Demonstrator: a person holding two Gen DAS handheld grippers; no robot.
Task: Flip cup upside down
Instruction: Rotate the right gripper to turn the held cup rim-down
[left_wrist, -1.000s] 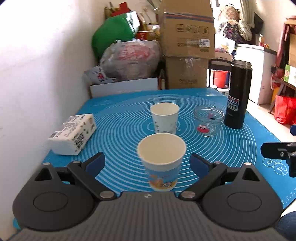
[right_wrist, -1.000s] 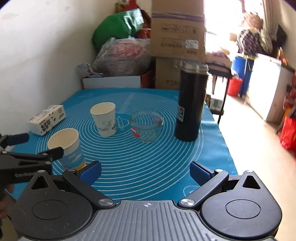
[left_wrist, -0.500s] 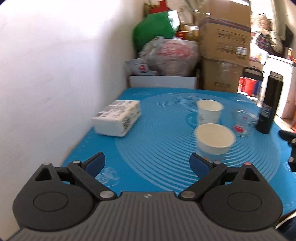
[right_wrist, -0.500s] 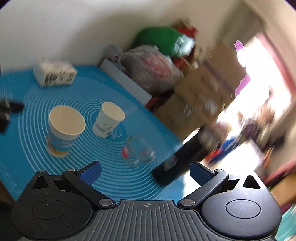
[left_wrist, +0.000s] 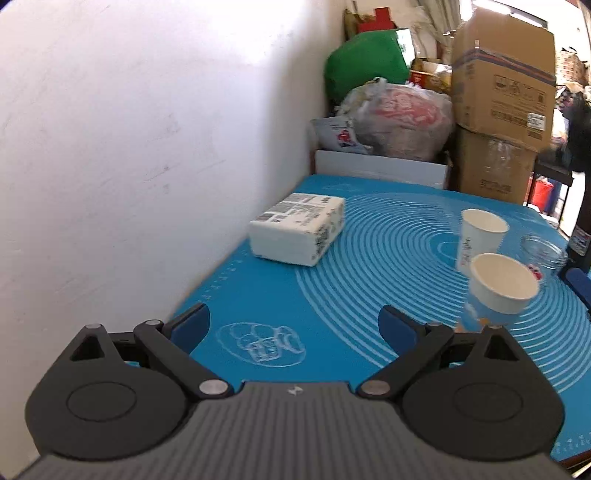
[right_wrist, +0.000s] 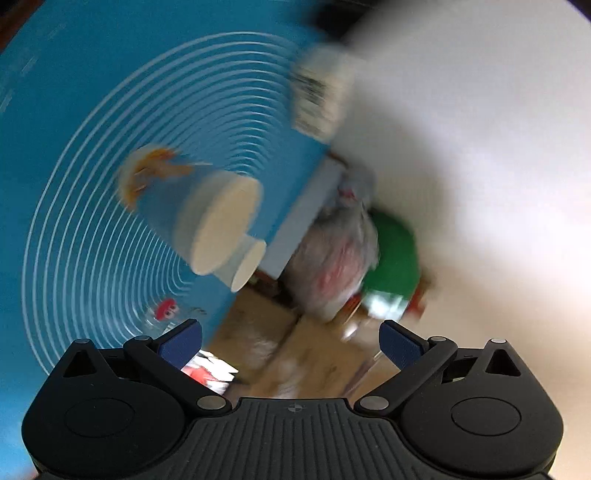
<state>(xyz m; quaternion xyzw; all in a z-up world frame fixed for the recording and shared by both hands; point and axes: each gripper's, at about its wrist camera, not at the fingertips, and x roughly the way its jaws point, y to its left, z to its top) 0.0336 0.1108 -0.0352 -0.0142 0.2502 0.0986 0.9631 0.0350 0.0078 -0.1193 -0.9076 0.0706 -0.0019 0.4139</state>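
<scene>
**Two cups on the blue mat, both grippers with nothing in them**

The left gripper (left_wrist: 293, 325) has its jaws spread wide and holds nothing; it sits low over the near edge of the blue mat (left_wrist: 332, 288); its blue fingertips (left_wrist: 192, 325) have only mat between them. The cup with the blue and orange picture (left_wrist: 498, 291) stands upright on the mat, off to the right of this gripper, with its mouth facing up; a plain white cup (left_wrist: 480, 236) stands just behind it, also upright. A glass jar (left_wrist: 543, 251) sits a little further right; a white tissue pack (left_wrist: 299, 232) lies near the white wall (left_wrist: 147, 147); bags and brown boxes (left_wrist: 502, 96) are piled behind the table.

The right gripper (right_wrist: 290, 341) is turned well over, so its picture looks tipped and blurry; its jaws are wide apart too, with nothing between them. In that view the picture cup (right_wrist: 192, 206) is out in front of the fingers, not touching them; the white cup (right_wrist: 245, 266) shows just past it.
</scene>
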